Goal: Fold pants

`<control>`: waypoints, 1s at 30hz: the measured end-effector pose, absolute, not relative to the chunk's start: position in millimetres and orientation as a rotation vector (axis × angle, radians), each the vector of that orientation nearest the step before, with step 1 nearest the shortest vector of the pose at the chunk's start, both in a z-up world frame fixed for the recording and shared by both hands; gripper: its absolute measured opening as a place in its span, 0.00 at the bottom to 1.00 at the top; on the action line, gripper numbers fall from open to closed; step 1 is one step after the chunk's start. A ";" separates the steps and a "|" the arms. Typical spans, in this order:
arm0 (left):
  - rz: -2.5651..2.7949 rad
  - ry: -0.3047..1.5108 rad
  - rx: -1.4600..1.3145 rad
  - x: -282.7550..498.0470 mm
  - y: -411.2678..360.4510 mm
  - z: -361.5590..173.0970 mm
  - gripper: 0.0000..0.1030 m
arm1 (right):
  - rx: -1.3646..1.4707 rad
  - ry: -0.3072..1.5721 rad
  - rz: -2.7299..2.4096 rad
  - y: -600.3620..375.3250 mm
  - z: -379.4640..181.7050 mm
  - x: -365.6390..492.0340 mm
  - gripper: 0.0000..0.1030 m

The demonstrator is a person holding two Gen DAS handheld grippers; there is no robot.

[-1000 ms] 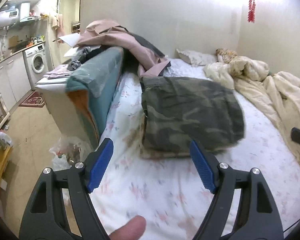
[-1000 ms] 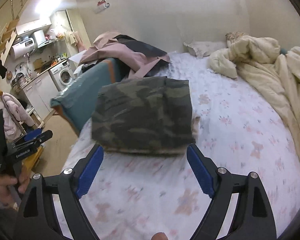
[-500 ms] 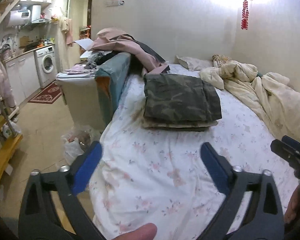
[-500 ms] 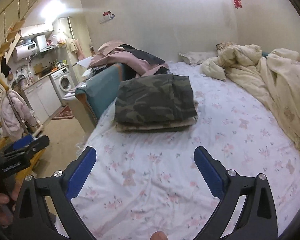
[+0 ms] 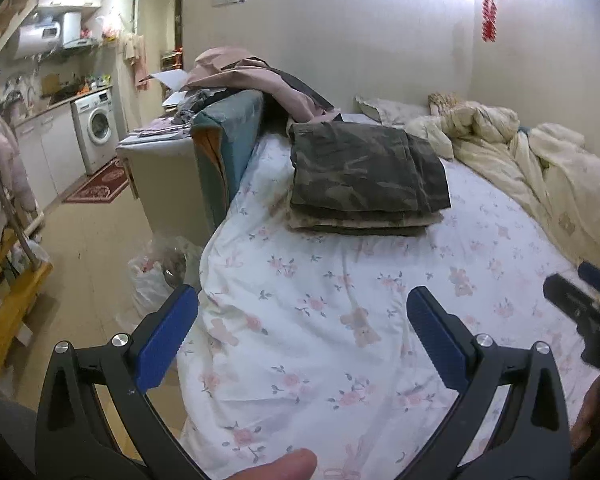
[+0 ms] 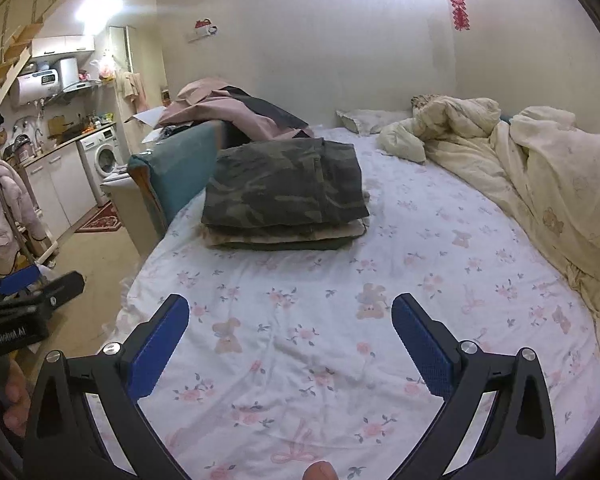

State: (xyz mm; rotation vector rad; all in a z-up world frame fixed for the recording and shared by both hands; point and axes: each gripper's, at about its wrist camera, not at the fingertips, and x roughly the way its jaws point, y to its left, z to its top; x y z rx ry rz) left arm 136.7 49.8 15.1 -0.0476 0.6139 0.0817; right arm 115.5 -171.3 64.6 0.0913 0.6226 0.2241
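The camouflage pants (image 5: 364, 168) are seen folded into a flat, thick square on the soft flowered bed sheet (image 5: 320, 312) — beside a teal cushion (image 5: 228, 140). Both the left gripper (image 5: 302, 314) and the right gripper (image 6: 290, 316) are spread wide — nothing is pinched, and their jaws have just been opening.

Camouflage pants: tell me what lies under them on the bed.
Under the folded camouflage pants a beige folded layer and a dark one peek out, resting on the floral sheet. What those garments are stays covered.
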 end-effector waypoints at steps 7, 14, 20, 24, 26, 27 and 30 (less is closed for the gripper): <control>0.040 0.624 -0.028 136.6 39.2 13.5 1.00 | 0.109 0.634 0.218 -172.5 60.6 120.6 1.00; 0.042 0.614 -0.022 136.5 37.9 14.7 1.00 | 0.099 0.641 0.221 -170.9 58.9 121.1 1.00; 0.037 0.614 -0.026 136.7 37.3 14.8 1.00 | 0.090 0.642 0.228 -169.2 57.3 120.3 1.00; 0.038 0.616 -0.024 136.1 36.8 14.2 1.00 | 0.088 0.634 0.230 -167.4 59.4 118.9 1.00; 0.035 0.621 -0.027 135.8 36.3 14.3 1.00 | 0.081 0.630 0.228 -166.6 60.4 117.7 1.00; 0.032 0.622 -0.030 135.5 36.2 14.8 1.00 | 0.078 0.629 0.228 -166.1 60.5 117.4 1.00; 0.037 0.606 -0.018 132.9 35.6 17.3 1.00 | 0.080 0.631 0.226 -165.3 60.3 116.9 1.00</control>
